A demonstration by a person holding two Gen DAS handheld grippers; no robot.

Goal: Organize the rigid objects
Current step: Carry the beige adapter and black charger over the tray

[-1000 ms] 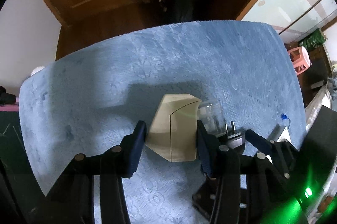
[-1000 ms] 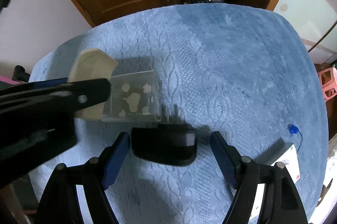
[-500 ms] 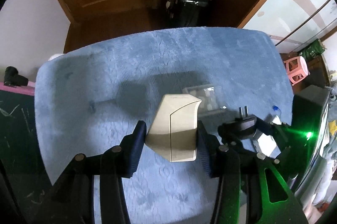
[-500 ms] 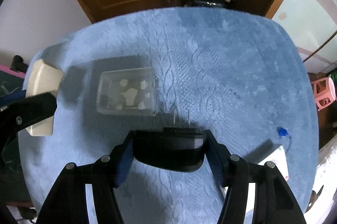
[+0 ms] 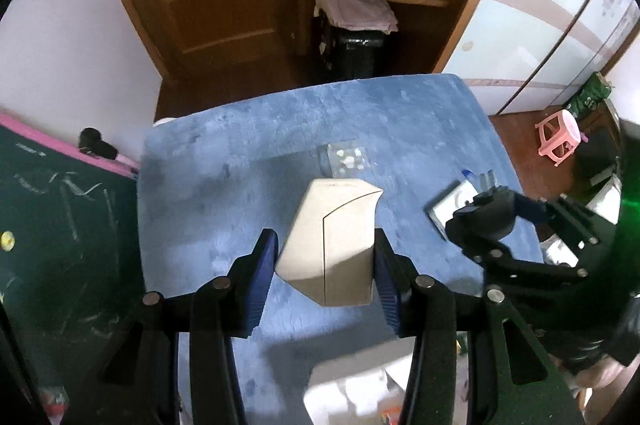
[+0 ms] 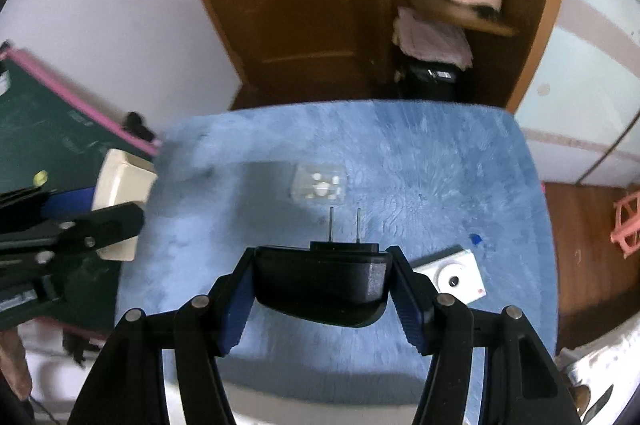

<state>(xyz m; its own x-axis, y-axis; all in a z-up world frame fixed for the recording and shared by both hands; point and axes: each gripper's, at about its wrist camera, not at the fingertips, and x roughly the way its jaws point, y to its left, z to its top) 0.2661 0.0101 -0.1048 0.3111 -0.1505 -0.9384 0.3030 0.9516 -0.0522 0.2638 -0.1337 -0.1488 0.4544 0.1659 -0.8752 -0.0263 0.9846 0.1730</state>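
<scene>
Progress is judged to be at a midway stage: two objects are carried above the blue mat (image 5: 400, 129), and none is seen set down in a final place. The left gripper (image 5: 324, 265) is clamped on a beige box (image 5: 332, 245), which sits upright between its blue pads. The right gripper (image 6: 324, 289) is closed on a black plug adapter (image 6: 320, 285), whose two metal prongs point forward, away from the fingers. Ahead of both grippers, well apart from them, a small clear case (image 6: 320, 185) with pale pieces inside is left lying on the mat. Beside the right gripper, to its right and slightly ahead, a white box with a round dark spot (image 6: 452, 277) rests near the mat's edge, with a small blue item (image 6: 475, 238) just beyond it. These are judged still to be sorted. Where the held objects are meant to go cannot be told; something white is glimpsed below the left gripper, but it is too blurred to identify.
</scene>
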